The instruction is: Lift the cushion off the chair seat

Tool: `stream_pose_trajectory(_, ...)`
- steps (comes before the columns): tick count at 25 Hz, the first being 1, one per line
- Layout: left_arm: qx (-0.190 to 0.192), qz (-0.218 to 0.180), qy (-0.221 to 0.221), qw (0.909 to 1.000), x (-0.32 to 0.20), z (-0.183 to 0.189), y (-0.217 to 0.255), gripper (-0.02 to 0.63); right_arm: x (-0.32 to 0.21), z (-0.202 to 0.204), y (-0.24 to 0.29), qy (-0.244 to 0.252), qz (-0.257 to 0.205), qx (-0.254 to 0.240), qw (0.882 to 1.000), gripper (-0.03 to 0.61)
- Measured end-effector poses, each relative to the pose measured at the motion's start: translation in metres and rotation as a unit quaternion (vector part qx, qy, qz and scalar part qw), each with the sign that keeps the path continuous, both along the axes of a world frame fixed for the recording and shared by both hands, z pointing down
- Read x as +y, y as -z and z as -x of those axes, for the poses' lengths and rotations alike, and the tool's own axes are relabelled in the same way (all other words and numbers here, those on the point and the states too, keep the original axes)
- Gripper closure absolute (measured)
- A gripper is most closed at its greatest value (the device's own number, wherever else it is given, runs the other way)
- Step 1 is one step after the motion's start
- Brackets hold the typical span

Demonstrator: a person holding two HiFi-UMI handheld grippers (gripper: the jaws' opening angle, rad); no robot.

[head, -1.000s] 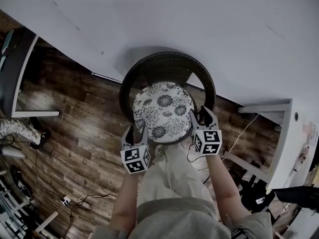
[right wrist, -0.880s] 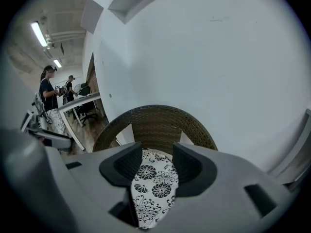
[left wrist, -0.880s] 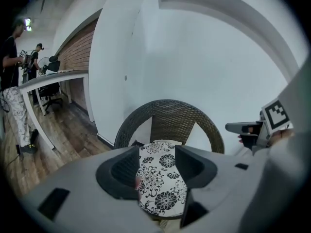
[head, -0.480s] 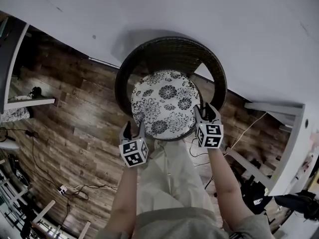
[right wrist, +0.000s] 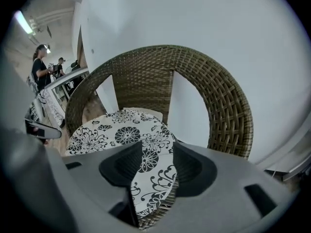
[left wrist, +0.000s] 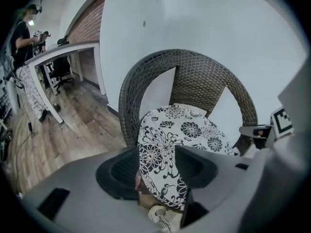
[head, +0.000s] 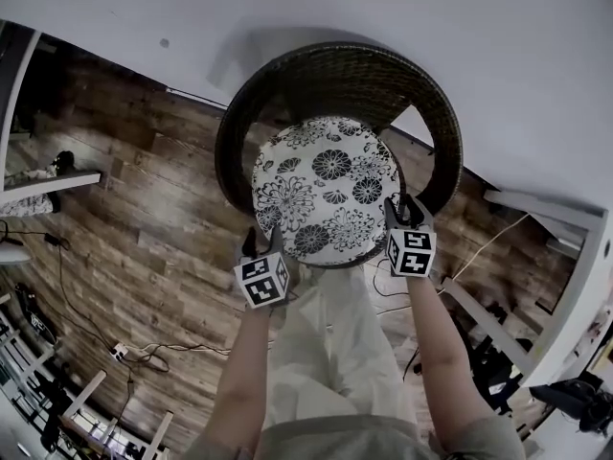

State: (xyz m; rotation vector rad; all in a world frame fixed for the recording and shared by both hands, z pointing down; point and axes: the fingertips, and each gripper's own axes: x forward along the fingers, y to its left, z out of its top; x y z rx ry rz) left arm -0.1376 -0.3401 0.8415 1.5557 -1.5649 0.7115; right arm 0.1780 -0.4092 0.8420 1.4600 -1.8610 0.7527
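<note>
My left gripper (head: pixel 261 245) clenched on cushion (head: pixel 326 188) at near-left rim, my right gripper (head: pixel 409 211) clenched on near-right rim. Round cushion lies beyond fingers, over chair (head: pixel 335 65) seat. Both hands equally near; lift likely straight up.

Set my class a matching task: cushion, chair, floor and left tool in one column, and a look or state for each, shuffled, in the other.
1. cushion
2. chair
3. floor
4. left tool

a. wood planks
b. shut on the cushion's edge
c. black-and-white flower print
d. dark woven wicker

Pairs: 1-c, 2-d, 3-a, 4-b
</note>
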Motion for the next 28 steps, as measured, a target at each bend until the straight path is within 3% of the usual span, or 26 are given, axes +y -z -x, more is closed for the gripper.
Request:
stream_pose_trajectory(10, -0.017, 0.062, 0.003, 0.9979, 0.02, 0.009, -0.068, 0.396, 0.009, -0.018, -0.064, -0.018, 0.049, 0.016, 0.999, 0.385)
stream_pose_trajectory(15, -0.022, 0.071, 0.003, 0.9972, 0.018, 0.01, -0.084, 0.397, 0.012, -0.011, -0.083, -0.009, 0.066, 0.019, 0.998, 0.383)
stream_pose_trajectory(22, -0.034, 0.075, 0.005, 0.9966, 0.012, 0.011, -0.095, 0.402, 0.009, -0.016, -0.102, -0.073, 0.083, 0.029, 0.993, 0.379)
stream_pose_trajectory(28, -0.046, 0.074, 0.01, 0.9961, 0.014, 0.013, -0.095, 0.437, 0.011, -0.017, -0.115, -0.088, 0.106, 0.038, 0.99, 0.39)
